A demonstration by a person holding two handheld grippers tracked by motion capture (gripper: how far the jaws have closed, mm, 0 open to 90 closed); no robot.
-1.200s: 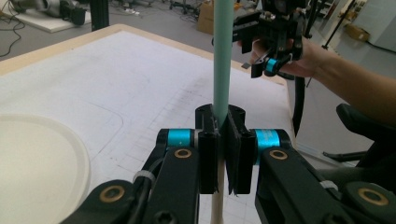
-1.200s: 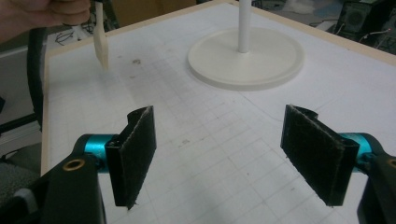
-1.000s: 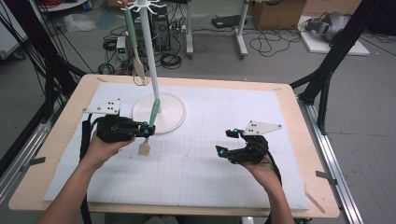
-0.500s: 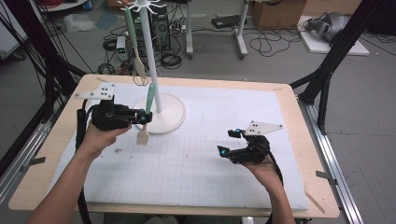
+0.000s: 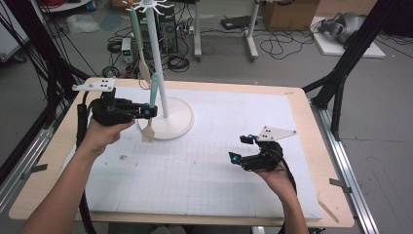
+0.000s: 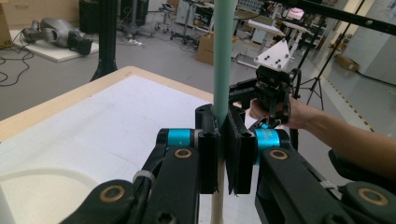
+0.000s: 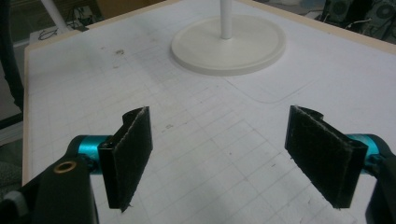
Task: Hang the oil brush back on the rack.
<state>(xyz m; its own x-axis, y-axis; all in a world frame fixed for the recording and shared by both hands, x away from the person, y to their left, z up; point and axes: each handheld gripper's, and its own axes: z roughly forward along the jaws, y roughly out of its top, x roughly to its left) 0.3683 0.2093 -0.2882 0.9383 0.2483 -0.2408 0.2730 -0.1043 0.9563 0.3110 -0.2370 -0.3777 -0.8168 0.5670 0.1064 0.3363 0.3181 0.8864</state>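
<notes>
The left tongs [image 5: 150, 111] point level toward the right of the high view, jaws clamped together, the left hand [image 5: 104, 131] gripping from below on an outstretched forearm. The right tongs [image 5: 242, 148] point left, jaws standing wide apart, right hand [image 5: 272, 173] low.

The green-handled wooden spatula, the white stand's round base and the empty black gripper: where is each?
Green-handled wooden spatula [image 5: 153, 87], high view, on its green handle above the fingers.
White stand's round base [image 7: 243, 49], right gripper view, on the flat disc.
Right gripper [image 5: 242, 148], high view, midway between its fingertips.
</notes>
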